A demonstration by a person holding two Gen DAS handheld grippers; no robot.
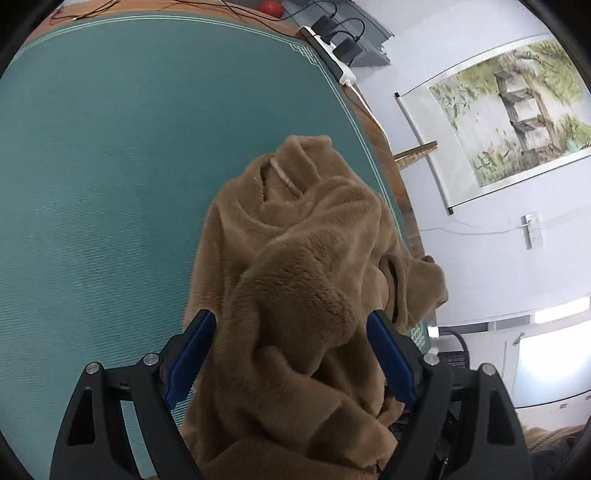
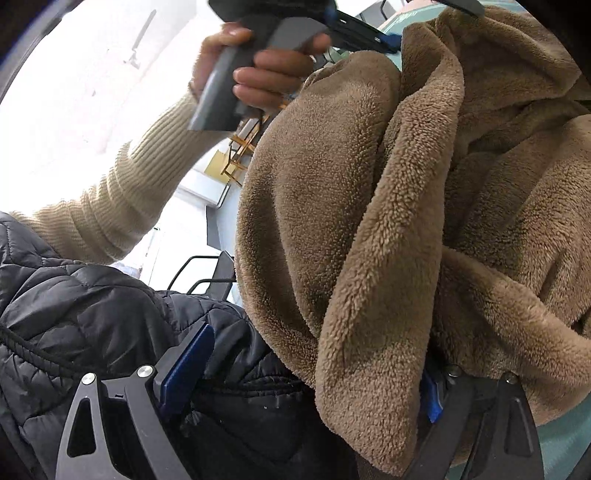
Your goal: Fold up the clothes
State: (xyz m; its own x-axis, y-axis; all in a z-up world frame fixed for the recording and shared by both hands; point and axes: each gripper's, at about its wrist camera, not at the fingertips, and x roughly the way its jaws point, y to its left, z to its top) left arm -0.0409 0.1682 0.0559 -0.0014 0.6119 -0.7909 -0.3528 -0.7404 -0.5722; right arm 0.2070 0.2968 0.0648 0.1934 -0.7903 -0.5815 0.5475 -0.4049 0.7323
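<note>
A brown fleece garment (image 1: 295, 266) lies bunched at the right edge of the teal mat (image 1: 103, 166). My left gripper (image 1: 291, 332) is open, its blue pads (image 1: 192, 354) set wide on either side of a thick fold of the fleece that fills the gap. In the right wrist view the same garment (image 2: 406, 221) hangs in heavy folds over the right side. My right gripper (image 2: 317, 373) is open, with fleece draped between its fingers and covering the right pad (image 2: 430, 398). The other hand-held gripper (image 2: 354, 31) shows at the top, held by a hand.
A white power strip (image 1: 328, 51) with plugged chargers and a red ball (image 1: 270, 8) sit at the mat's far edge. A scroll painting (image 1: 509, 110) hangs on the wall at right. The person's black quilted jacket (image 2: 92, 314) and beige sleeve (image 2: 129, 192) fill the left.
</note>
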